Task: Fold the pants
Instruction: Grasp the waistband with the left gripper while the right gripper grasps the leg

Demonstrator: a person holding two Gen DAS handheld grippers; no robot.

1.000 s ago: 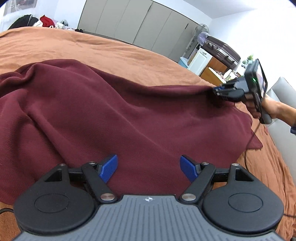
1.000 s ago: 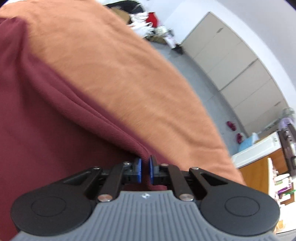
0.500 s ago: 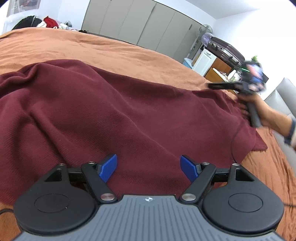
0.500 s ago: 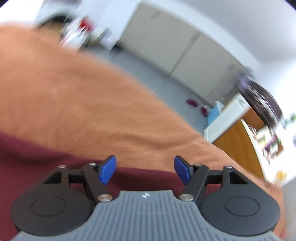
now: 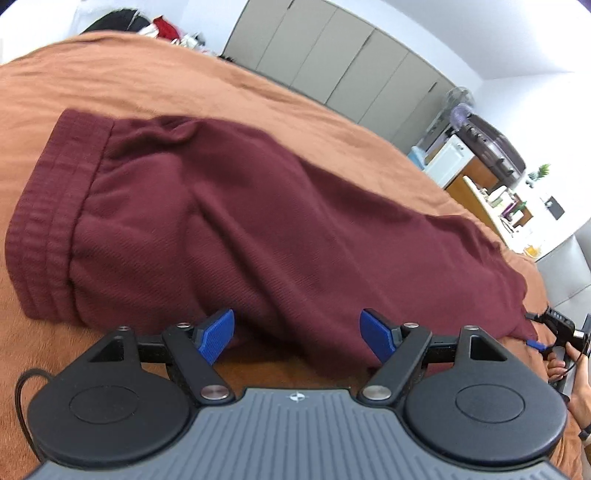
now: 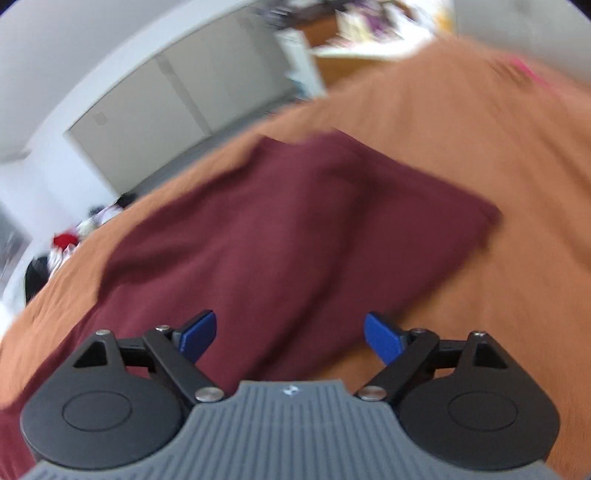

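Dark red pants (image 5: 258, 221) lie spread on an orange bed cover (image 5: 184, 88), with the ribbed waistband (image 5: 48, 221) at the left in the left wrist view. My left gripper (image 5: 297, 334) is open and empty, just above the near edge of the pants. My right gripper (image 6: 290, 334) is open and empty, over the near edge of the pants' leg end (image 6: 295, 229), in a blurred view. The right gripper also shows at the far right of the left wrist view (image 5: 550, 332), beside the leg hem.
The orange bed cover (image 6: 480, 147) fills most of both views. Grey wardrobe doors (image 5: 332, 70) stand behind the bed. A fan (image 5: 460, 107), white cabinet and cluttered counter (image 5: 502, 195) are at the right. A heap of clothes (image 5: 147, 26) lies far left.
My right gripper let go of the pants' edge, opened, and swung down toward the leg end. The raised fabric has dropped flat. My left gripper shifted back toward the waistband side, still open.
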